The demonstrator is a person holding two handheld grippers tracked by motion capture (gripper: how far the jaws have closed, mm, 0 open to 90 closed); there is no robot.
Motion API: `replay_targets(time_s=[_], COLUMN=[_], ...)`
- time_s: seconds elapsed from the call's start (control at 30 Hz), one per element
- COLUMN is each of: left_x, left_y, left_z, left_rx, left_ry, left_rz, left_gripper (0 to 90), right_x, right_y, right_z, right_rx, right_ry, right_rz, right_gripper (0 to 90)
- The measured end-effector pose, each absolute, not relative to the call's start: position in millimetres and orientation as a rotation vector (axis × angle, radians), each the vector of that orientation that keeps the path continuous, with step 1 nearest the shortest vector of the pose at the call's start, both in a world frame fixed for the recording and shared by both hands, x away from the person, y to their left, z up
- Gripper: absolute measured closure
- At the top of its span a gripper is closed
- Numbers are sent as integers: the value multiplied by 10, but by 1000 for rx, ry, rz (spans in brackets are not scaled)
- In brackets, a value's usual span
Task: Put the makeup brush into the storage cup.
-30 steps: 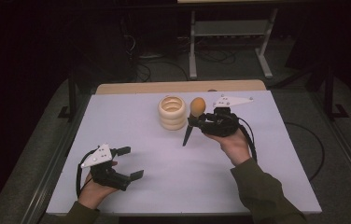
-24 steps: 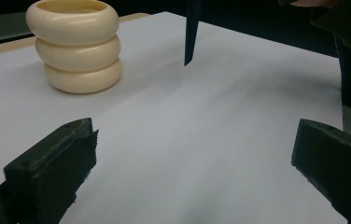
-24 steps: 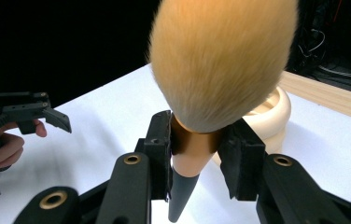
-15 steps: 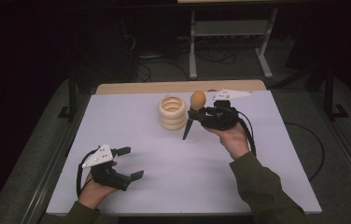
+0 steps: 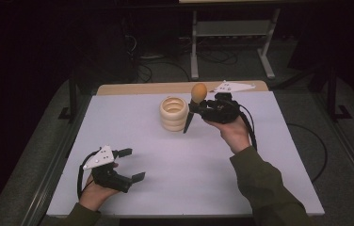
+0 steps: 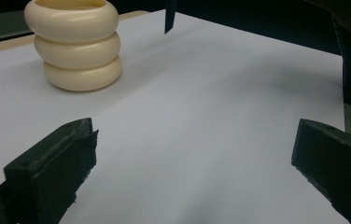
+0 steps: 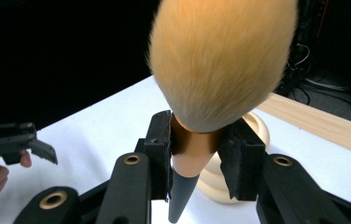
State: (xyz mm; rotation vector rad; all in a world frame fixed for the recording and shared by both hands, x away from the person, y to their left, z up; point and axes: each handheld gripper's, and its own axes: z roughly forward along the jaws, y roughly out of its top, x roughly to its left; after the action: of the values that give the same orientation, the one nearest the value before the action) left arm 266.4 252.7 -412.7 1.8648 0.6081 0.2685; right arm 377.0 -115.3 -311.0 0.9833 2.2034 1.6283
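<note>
A large makeup brush [image 5: 198, 92] with an orange bristle head [image 7: 220, 60], a copper ferrule and a dark pointed handle [image 5: 188, 123] is held above the white table, head up. My right gripper [image 5: 195, 108] is shut on its ferrule [image 7: 193, 148]. The handle tip hangs just right of a cream holder [image 5: 173, 113] made of three stacked rings [image 6: 75, 44], which stands at the back centre. My left gripper [image 5: 131, 165] rests low at the front left, open, with nothing between its fingers [image 6: 52, 163].
The white table surface [image 5: 203, 165] has a wooden strip [image 5: 142, 88] along its far edge. A metal stand and cables [image 5: 231, 37] lie on the dark floor beyond. The person's right forearm [image 5: 260, 183] crosses the table's right half.
My right gripper has lifted the brush a little and carried it toward the cream holder. The left gripper has stayed where it was.
</note>
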Motion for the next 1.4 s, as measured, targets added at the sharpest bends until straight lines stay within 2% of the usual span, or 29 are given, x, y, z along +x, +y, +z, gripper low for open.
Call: replay_targets(time_s=[0.53,1.4], left_x=[2662,2653], left_y=[2523,2517], left_z=[-4128,-4124], left_rx=[1851,1858], left_ry=[620,613], left_rz=[267,263], left_gripper=[0,0], right_x=[3945,4271], right_y=[-1129,-1026], right_z=[-2971,-2941], right_rx=[1002,1067], right_ry=[2136,2038], right_rz=[1661,1679], right_gripper=[650,650])
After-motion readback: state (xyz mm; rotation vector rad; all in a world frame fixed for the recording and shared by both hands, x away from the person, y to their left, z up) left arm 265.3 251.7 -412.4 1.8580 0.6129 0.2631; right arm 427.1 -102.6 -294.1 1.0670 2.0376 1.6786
